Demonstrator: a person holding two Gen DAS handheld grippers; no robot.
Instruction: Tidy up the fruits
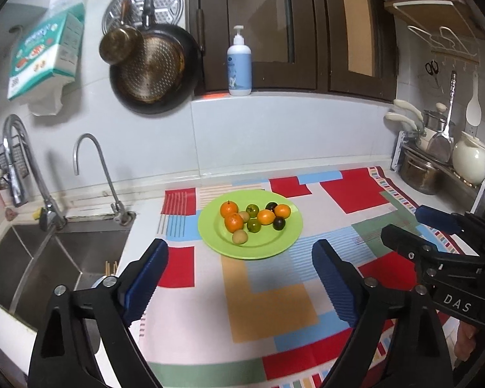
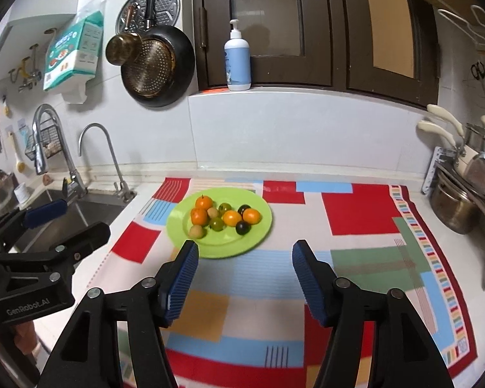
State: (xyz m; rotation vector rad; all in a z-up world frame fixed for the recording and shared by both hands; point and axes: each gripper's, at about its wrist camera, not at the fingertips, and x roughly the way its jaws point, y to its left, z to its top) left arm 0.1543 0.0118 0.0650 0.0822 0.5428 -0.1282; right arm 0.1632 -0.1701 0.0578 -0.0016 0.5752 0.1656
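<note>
A lime-green plate lies on a patchwork cloth and holds several small fruits. Among them are orange ones, green ones, dark ones and tan ones. My left gripper hovers open before the plate's near edge with nothing between its fingers. To its right, my right gripper also stands open and empty, short of the plate.
A steel sink with two taps sits left of the cloth. Pots and a kettle crowd a rack at the right. A pump bottle stands on the sill; pans hang on the wall.
</note>
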